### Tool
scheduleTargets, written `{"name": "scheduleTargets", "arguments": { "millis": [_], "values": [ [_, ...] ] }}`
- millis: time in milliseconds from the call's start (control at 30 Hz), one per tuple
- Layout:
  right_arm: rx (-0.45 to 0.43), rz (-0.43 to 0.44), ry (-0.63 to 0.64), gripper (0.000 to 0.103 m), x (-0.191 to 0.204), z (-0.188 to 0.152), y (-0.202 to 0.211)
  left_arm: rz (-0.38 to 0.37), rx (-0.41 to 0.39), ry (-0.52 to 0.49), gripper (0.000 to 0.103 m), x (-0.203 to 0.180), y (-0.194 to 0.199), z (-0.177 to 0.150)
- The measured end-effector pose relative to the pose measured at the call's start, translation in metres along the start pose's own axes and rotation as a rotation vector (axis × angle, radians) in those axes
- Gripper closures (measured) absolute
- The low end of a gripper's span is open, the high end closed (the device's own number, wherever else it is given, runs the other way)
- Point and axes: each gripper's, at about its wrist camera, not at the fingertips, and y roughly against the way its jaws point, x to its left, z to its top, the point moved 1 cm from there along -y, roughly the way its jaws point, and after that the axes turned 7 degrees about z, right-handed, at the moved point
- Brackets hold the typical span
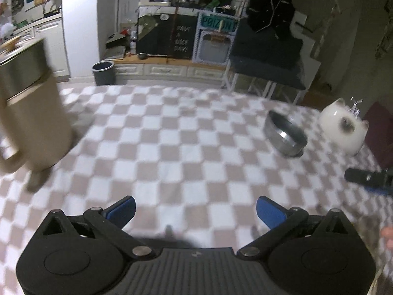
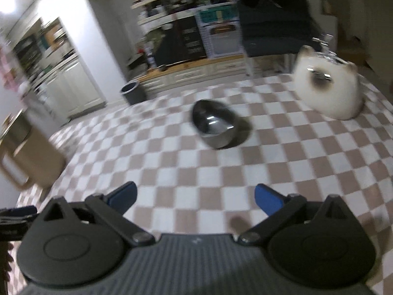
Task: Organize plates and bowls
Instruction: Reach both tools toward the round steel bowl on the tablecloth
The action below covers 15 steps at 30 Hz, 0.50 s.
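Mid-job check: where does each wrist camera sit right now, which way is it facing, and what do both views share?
Left wrist: above the checkered cloth, facing the far cabinets; open left gripper in front, right gripper's fingers at the right edge.
Right wrist: above the cloth, aimed at the steel bowl; open right gripper in front.
Shared: steel bowl, cat-shaped white dish, tan mug.

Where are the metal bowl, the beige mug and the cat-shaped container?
metal bowl (image 2: 216, 126), right wrist view, inner wall
beige mug (image 1: 34, 113), left wrist view, side wall
cat-shaped container (image 2: 326, 93), right wrist view, white front
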Motion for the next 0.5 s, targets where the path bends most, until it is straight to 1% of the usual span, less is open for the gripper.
{"name": "scheduleTargets", "arguments": {
  "millis": [67,200,300,367,433,500],
  "values": [
    [-0.014,-0.014,-0.04,0.0,-0.015,0.007,-0.002,-0.014,-0.006,0.009,0.0,-0.016,-0.013,0.013],
    [-0.037,-0.008,-0.112,0.0,-0.044,0.02,-0.011,-0.033,-0.012,0.002,0.0,-0.049,-0.041,0.04],
    [-0.043,0.004,-0.203,0.0,-0.07,0.026,-0.02,-0.039,-0.033,-0.013,0.0,-0.073,-0.058,0.061],
    [-0.053,0.021,-0.286,0.006,-0.083,0.028,-0.03,-0.051,-0.051,-0.03,0.0,-0.088,-0.07,0.076],
    [-0.057,0.038,-0.357,0.019,-0.094,0.031,-0.042,-0.055,-0.062,-0.061,0.001,-0.104,-0.08,0.09],
    [-0.059,0.048,-0.407,0.025,-0.099,0.032,-0.051,-0.039,-0.067,-0.112,0.004,-0.121,-0.092,0.101]
  ]
}}
